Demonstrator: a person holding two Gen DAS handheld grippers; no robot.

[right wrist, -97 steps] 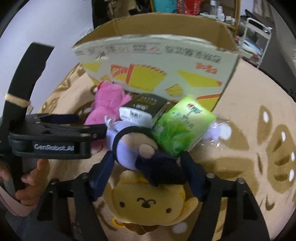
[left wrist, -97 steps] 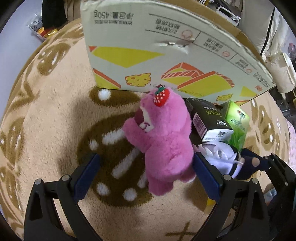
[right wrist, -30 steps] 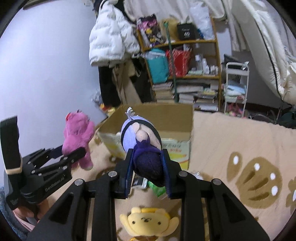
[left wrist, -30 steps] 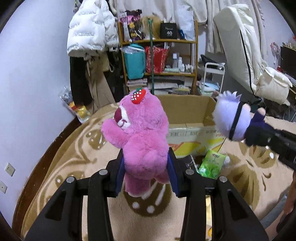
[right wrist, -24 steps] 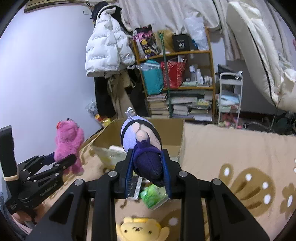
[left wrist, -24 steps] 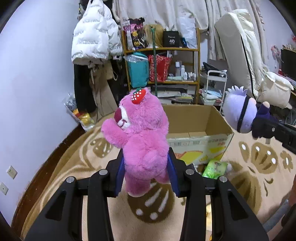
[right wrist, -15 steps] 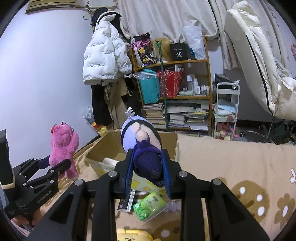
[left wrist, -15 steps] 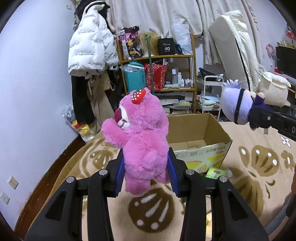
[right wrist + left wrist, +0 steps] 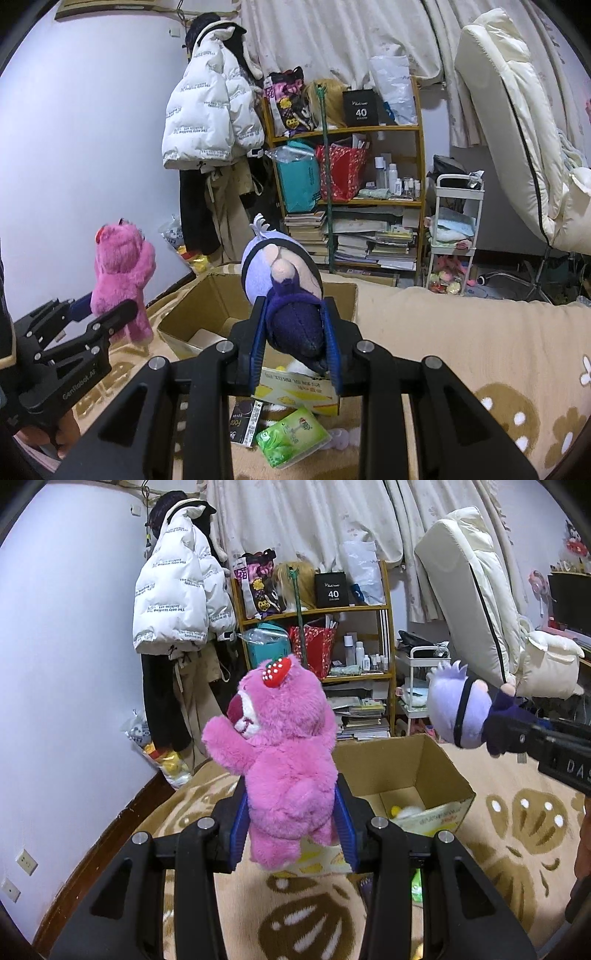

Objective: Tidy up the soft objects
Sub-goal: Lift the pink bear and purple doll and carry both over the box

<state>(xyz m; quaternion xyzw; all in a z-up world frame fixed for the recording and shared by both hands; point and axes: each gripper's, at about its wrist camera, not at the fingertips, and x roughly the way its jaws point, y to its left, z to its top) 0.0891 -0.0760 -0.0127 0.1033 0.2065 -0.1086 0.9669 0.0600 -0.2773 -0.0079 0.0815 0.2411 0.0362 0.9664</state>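
My left gripper [image 9: 291,827] is shut on a pink plush bear [image 9: 284,746] with a strawberry on its head, held upright in the air left of the open cardboard box [image 9: 436,775]. My right gripper [image 9: 293,350] is shut on a purple plush doll [image 9: 284,288] with a lavender head, held above the box [image 9: 207,306]. The doll [image 9: 461,712] shows at the right of the left wrist view, and the bear [image 9: 122,284] at the left of the right wrist view. The box holds a yellow and white item [image 9: 402,810].
A green packet [image 9: 291,437] and a dark packet [image 9: 245,421] lie on the beige patterned rug [image 9: 480,354] in front of the box. A cluttered wooden shelf [image 9: 351,184], a hanging white jacket [image 9: 210,114], a white cart [image 9: 454,236] and an upright mattress [image 9: 517,129] stand behind.
Both grippers closed on their plush toys on the rug and lifted them high; over the last second they kept rising, so the box now sits lower in both views.
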